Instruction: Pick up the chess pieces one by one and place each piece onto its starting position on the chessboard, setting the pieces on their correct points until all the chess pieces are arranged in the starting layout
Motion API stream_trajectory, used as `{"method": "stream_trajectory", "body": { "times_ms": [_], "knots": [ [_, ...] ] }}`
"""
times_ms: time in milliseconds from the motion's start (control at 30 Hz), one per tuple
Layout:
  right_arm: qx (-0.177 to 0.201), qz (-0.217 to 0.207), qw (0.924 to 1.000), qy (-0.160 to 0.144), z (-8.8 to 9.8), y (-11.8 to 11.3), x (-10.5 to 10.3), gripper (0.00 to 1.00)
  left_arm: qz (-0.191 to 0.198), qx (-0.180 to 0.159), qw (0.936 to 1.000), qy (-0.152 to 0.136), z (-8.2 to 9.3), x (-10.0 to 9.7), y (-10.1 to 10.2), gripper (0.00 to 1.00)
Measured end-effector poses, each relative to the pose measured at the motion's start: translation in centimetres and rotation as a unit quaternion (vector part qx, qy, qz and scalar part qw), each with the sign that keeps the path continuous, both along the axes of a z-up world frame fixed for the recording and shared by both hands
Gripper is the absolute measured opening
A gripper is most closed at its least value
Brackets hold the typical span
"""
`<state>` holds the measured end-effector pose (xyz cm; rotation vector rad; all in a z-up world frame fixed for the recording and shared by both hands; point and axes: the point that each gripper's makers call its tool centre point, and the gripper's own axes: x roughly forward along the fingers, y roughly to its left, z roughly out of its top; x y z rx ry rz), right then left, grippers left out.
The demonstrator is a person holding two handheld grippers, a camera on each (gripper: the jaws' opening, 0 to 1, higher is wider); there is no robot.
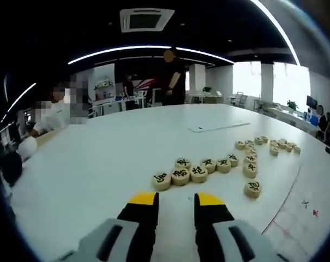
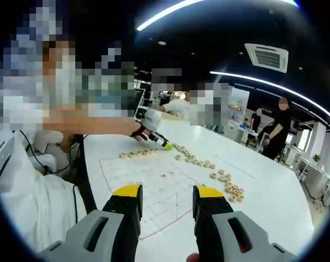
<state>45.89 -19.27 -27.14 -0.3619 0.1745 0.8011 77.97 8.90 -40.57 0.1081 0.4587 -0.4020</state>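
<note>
Round wooden chess pieces with black characters lie on the white table [image 1: 99, 164]. The nearest row of pieces [image 1: 180, 176] is just ahead of my left gripper [image 1: 177, 204], which is open and holds nothing. One lone piece [image 1: 252, 189] rests to its right, near the red-lined chessboard sheet [image 1: 295, 215]. A farther cluster of pieces [image 1: 265, 144] lies beyond. In the right gripper view, my right gripper [image 2: 167, 196] hovers open over the chessboard sheet [image 2: 154, 183]. A long line of pieces [image 2: 208, 166] runs along the board's far side. The left gripper [image 2: 154, 136], held out on an arm, is by that line's left end.
A flat white sheet [image 1: 219, 127] lies farther out on the table. A person in black [image 1: 173, 76] stands beyond the table, also seen as the standing person [image 2: 279, 128] in the right gripper view. A seated person in white [image 1: 50, 112] is at the left edge.
</note>
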Motion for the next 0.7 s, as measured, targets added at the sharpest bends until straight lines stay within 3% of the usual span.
{"method": "stream_trajectory", "body": {
  "times_ms": [400,500,700],
  "knots": [
    [0.000,-0.001,0.9998,0.022,-1.6,-0.2,1.5,0.38,0.021,-0.037,0.9991,-0.008,0.0,4.0,-0.9,0.29],
    [-0.001,-0.001,0.9997,0.024,-1.7,-0.2,1.5,0.38,0.028,-0.034,0.9989,-0.012,0.1,4.4,-0.9,0.20],
    [-0.001,-0.001,0.9998,0.021,-1.4,-0.4,1.3,0.38,0.028,-0.025,0.9991,-0.018,0.9,3.4,-0.3,0.20]
  ]
}}
